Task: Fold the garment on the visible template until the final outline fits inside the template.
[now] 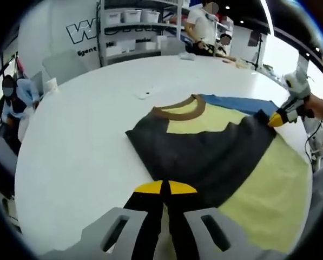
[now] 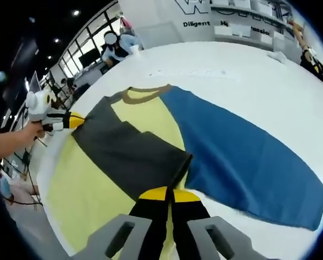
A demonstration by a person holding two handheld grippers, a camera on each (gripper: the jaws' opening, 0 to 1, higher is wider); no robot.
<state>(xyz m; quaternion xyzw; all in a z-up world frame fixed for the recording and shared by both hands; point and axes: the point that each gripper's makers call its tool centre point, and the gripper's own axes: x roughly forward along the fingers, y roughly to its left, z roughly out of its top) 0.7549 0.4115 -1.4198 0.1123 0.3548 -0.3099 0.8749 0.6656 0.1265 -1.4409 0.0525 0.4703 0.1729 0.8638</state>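
A yellow garment [image 1: 269, 189] [image 2: 80, 184] with a brown collar [image 1: 177, 111] [image 2: 145, 95] lies on the white table [image 1: 85, 135] [image 2: 248, 70]. A dark grey part [image 1: 204, 151] [image 2: 129, 151] of it is folded across its body. The blue template [image 1: 237, 103] [image 2: 242, 157] lies flat under and beside the garment. My left gripper [image 1: 164, 188] is shut on one end of the dark grey fold and also appears in the right gripper view [image 2: 74, 120]. My right gripper [image 2: 166, 194] is shut on the other end, seen from the left gripper view as well [image 1: 275, 119].
A person's hand [image 1: 321, 105] [image 2: 10, 141] holds each far gripper. Shelves with white boxes [image 1: 134, 27] stand behind the table. People [image 1: 204, 27] work at the far edge, and another person [image 1: 12, 97] sits beside the table. A small dark scrap [image 1: 142, 95] lies on the table.
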